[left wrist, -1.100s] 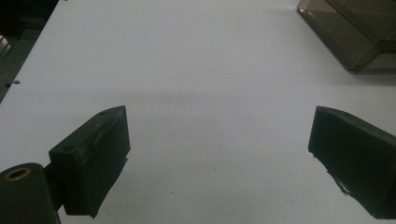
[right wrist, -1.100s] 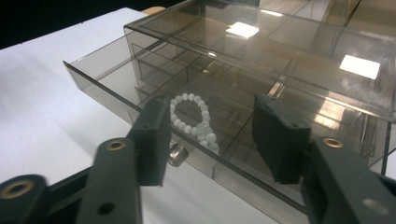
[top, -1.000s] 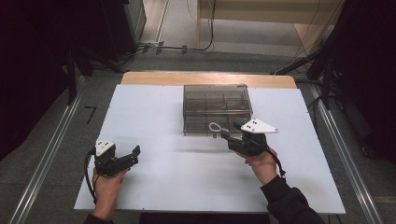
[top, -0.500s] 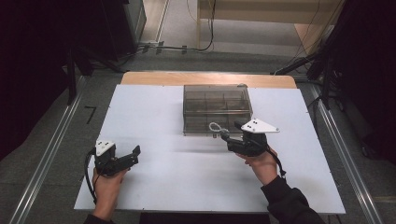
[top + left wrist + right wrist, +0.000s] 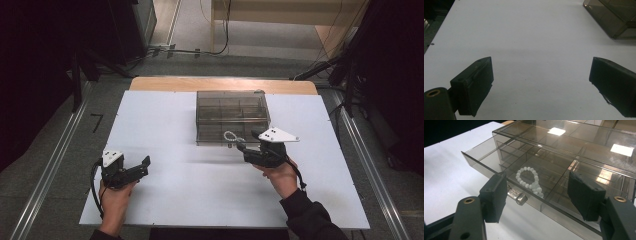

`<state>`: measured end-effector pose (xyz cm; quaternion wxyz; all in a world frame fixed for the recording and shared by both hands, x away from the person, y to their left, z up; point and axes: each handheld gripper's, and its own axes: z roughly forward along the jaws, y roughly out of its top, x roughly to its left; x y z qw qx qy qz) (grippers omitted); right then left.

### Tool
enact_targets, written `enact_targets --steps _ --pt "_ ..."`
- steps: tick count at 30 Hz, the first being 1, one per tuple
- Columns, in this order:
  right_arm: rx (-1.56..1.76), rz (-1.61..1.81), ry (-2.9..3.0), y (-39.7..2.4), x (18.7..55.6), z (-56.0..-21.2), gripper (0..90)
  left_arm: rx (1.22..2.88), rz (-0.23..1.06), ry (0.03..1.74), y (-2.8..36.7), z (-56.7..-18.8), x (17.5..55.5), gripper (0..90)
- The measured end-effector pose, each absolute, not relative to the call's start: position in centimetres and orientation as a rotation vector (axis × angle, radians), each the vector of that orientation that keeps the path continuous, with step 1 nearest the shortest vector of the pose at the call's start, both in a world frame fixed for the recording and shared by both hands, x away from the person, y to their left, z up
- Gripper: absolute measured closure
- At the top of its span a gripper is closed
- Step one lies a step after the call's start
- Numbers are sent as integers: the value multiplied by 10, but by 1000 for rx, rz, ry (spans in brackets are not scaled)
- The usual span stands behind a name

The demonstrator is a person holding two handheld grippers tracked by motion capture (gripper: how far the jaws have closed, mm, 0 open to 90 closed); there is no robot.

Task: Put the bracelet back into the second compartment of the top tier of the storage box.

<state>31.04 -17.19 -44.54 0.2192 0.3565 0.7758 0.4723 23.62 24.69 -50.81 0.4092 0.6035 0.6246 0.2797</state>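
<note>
A smoky clear plastic box (image 5: pixel 231 107) stands mid-table with its bottom drawer (image 5: pixel 486 162) pulled out a little. A white bead bracelet (image 5: pixel 529 178) lies in a front compartment of that drawer, its lower end against the front wall; it is also the bracelet (image 5: pixel 231 136) in the high view. A small clear knob (image 5: pixel 517 196) sticks out from the drawer front. My right gripper (image 5: pixel 536 195) is open just before the drawer, one jaw to each side of the bracelet, holding nothing; it is the right gripper (image 5: pixel 243 148) in the high view. My left gripper (image 5: pixel 142 167) rests open at the front left, nothing between its jaws (image 5: pixel 541 82).
The white table top (image 5: pixel 165 120) stretches wide around the box. A wooden strip (image 5: pixel 220 83) runs along the far edge. Metal rails (image 5: pixel 50 165) flank the table on the floor, and cables lie beyond it.
</note>
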Motion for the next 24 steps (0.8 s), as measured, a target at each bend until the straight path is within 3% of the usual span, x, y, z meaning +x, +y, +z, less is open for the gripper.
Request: enact_targets --steps 24 --pt "1025 1296 2161 -186 303 -442 266 1519 702 1576 247 -508 236 58"
